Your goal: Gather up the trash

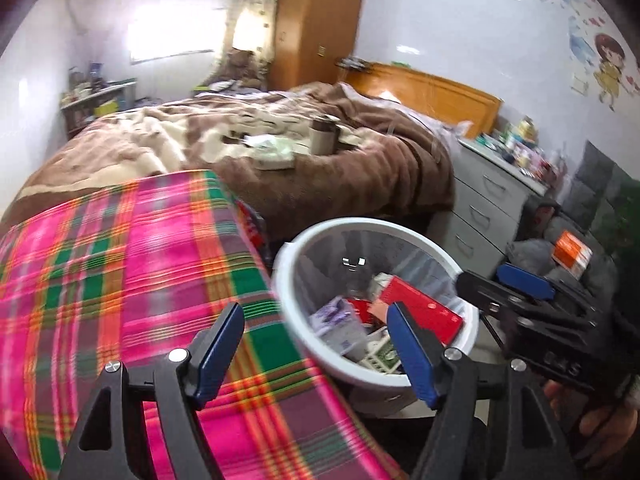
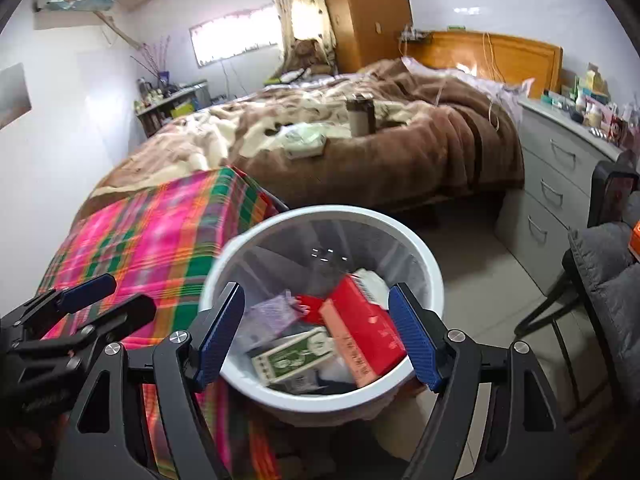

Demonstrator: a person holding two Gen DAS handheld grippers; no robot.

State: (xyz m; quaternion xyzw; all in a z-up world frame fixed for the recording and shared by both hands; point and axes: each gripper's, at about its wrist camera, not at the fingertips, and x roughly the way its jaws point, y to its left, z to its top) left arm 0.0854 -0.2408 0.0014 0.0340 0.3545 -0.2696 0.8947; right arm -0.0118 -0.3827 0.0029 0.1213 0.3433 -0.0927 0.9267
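Red box (image 2: pixel 362 334): in the bin (image 2: pixel 224 272), long axis from 11 to 5 o'clock.
Left gripper (image 1: pixel 316 350): jaws apart, empty.
Right gripper (image 2: pixel 316 332): jaws apart, empty.

Premises: a lived-in bedroom in a private home. A bed (image 2: pixel 360 148) with a rumpled brown and cream blanket (image 2: pixel 440 128) and an orange wooden headboard (image 2: pixel 500 56) occupies the middle of the room. A tall wooden wardrobe (image 2: pixel 360 12) stands in the far corner beside a curtained window (image 2: pixel 236 38). A grey chest of drawers (image 2: pixel 556 188) along the wall carries bottles and packets. Cartoon decals (image 1: pixel 608 68) are stuck on the white wall. A pink plaid cloth (image 2: pixel 160 236) covers a surface near a white waste bin (image 2: pixel 424 256) on the tiled floor (image 2: pixel 480 264).
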